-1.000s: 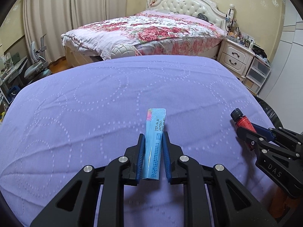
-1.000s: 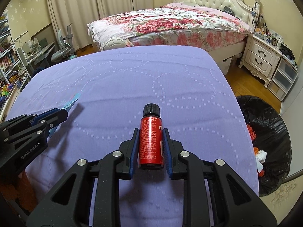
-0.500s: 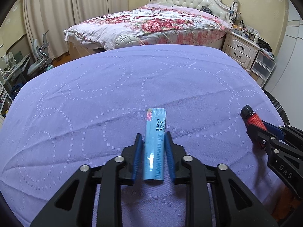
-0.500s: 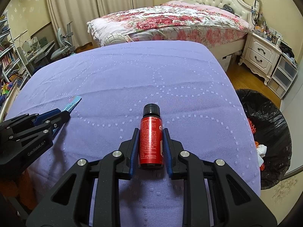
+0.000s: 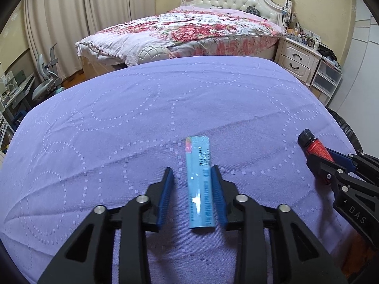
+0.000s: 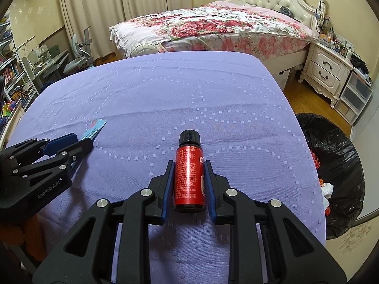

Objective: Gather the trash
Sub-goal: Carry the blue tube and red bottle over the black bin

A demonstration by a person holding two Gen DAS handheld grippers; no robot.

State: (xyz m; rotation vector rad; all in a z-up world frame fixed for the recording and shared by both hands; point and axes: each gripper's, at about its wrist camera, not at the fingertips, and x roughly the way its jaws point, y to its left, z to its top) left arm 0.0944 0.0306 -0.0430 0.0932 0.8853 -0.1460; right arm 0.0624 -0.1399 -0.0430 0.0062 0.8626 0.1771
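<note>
Left gripper (image 5: 190, 172) is standing partly open: its jaws have just been closing, a blue sachet (image 5: 200, 189) is sitting between them, the left pad is standing clear of it and the right pad is lying just beside it. Its black body is showing the white lettering "GenRobot.AI" in the right wrist view.

Right gripper (image 6: 188, 163) is clamping a red bottle (image 6: 188, 179) by the sides, both ribbed blue pads pressing on the label. Its black body is showing the letters "DAS" in the left wrist view.

Purple bedspread (image 5: 142, 118), quilted with dotted rings, is lying under both grippers. A bin lined with a crinkled black bag (image 6: 338, 156) is standing on the floor beside the bedspread's right edge.

The bottle is cylindrical, glossy, and is carrying a ribbed black screw cap; its label print is too small to read. The sachet is flat, long and shiny, with dark print that is not legible; whether it is resting on the cloth cannot be told.
</note>
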